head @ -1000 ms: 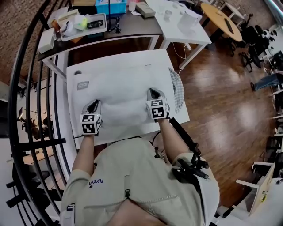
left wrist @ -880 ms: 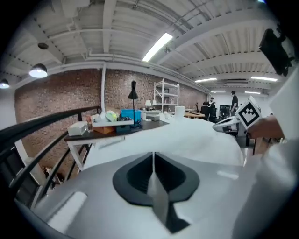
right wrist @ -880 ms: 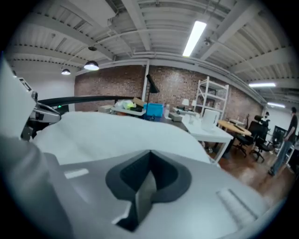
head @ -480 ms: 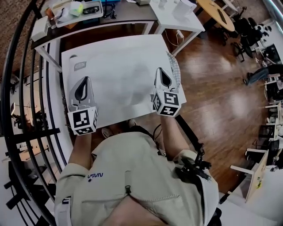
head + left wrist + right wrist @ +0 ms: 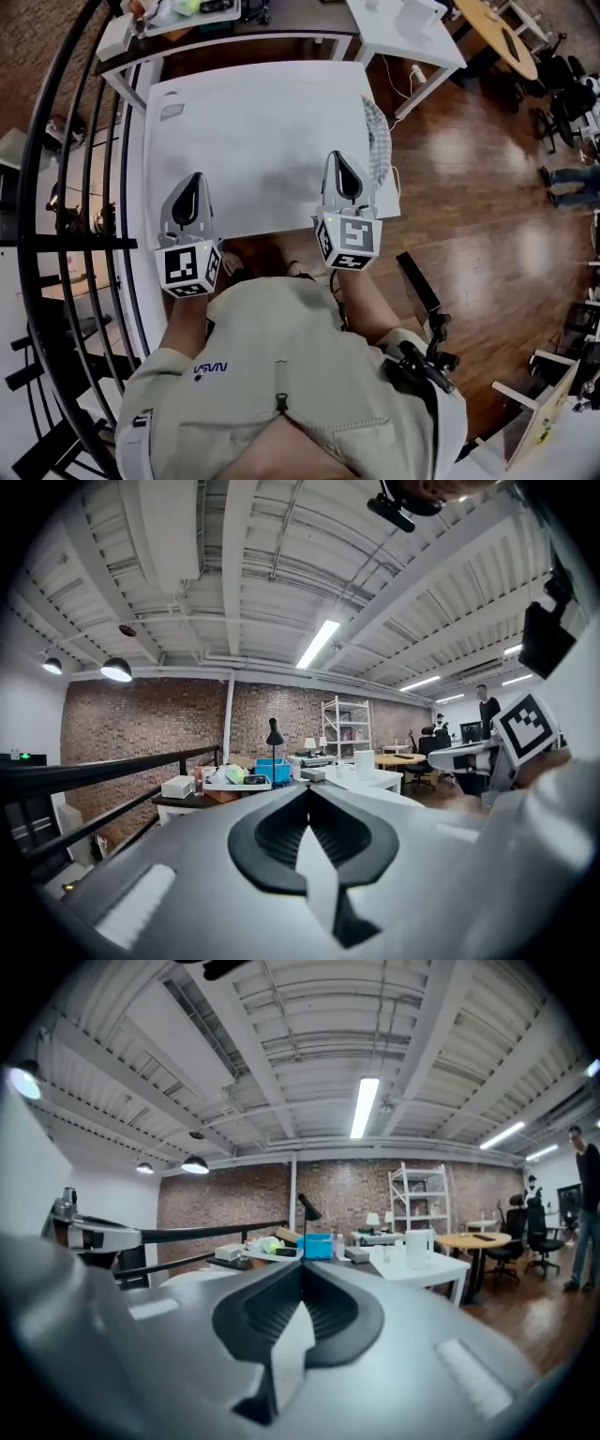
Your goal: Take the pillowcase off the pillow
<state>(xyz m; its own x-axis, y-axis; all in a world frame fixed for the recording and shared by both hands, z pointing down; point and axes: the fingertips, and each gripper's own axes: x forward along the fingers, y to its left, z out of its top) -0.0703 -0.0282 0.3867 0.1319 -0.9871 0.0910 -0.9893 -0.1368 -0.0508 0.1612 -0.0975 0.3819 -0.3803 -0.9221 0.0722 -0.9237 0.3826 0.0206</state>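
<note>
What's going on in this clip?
A person stands at a white table with a two-jaw gripper in each hand. The left gripper and the right gripper are each shut on a pinch of the white fabric pillowcase, held up off the table and pointing level. Whether the pillow is out of it cannot be told.

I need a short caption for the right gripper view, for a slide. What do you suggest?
The right claw shut on a strip of white pillowcase, facing a brick wall.
</note>
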